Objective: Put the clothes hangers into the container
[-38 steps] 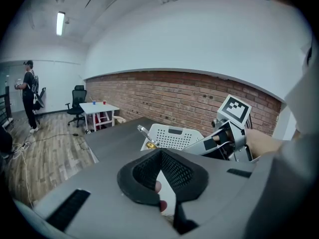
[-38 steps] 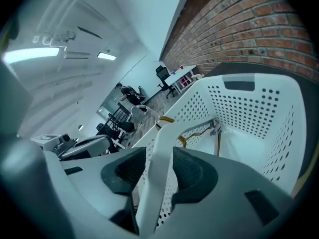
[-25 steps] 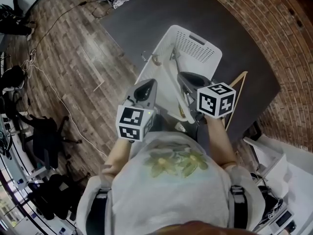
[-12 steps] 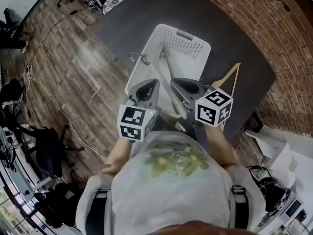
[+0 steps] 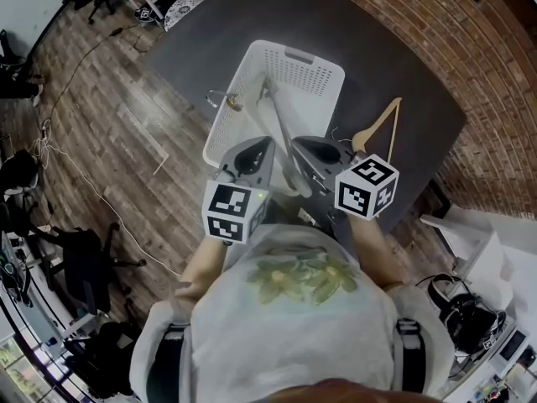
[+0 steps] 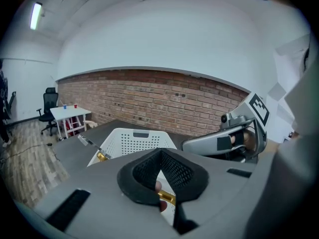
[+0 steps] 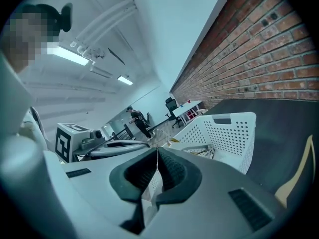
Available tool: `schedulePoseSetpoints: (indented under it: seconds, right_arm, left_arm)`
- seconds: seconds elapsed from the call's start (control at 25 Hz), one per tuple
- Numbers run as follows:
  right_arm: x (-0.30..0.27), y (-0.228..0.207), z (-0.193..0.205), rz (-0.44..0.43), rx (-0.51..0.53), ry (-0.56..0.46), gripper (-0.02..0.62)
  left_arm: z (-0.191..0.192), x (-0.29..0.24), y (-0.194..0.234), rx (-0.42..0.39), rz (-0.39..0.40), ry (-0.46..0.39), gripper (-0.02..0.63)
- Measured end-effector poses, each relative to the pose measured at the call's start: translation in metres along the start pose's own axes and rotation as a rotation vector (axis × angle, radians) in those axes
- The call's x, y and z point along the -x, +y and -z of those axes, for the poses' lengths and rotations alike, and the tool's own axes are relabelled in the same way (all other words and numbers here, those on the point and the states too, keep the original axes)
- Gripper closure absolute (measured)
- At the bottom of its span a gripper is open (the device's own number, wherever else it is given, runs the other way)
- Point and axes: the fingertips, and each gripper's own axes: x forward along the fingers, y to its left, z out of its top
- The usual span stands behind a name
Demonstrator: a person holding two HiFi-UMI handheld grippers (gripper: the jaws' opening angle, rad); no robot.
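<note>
A white perforated basket [image 5: 323,61] stands on the dark table [image 5: 403,65] and holds several hangers. One with a metal hook [image 5: 228,101] pokes over its left rim. A pale hanger bar [image 5: 281,128] leans out over the near rim, between my two grippers. My left gripper [image 5: 256,147] is shut at the near rim. A gold hanger fitting [image 6: 167,197] shows below its pads, and I cannot tell whether it is touched. My right gripper [image 5: 304,148] is shut beside the bar, its pads [image 7: 169,171] pressed together. A wooden hanger [image 5: 379,124] lies on the table right of the basket.
A brick wall [image 5: 470,49] runs along the table's far right side. Wooden floor [image 5: 109,116] with a trailing cable lies to the left, with office chairs [image 5: 75,242] at the lower left. The table's edge runs close past the basket's left side.
The basket and table have slid up and left in the head view. Both grippers now sit nearer the basket's near rim than before. The wooden hanger on the table has not moved.
</note>
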Motion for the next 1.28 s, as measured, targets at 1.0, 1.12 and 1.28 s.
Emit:
schedulePoseSetpoints:
  seconds: [1.0, 1.12, 1.28]
  right_arm:
    - [0.119, -0.071, 0.025, 0.312, -0.052, -0.12, 0.562]
    - [0.128, -0.083, 0.032, 0.368, -0.032, -0.108, 0.561]
    - [0.139, -0.099, 0.043, 0.452, -0.013, -0.08, 0.561]
  left_arm:
    - [-0.007, -0.037, -0.085, -0.095, 0.164, 0.022, 0.578]
    - [-0.008, -0.04, -0.092, -0.098, 0.17, 0.023, 0.578]
    - [-0.009, -0.041, -0.097, -0.094, 0.175, 0.024, 0.578]
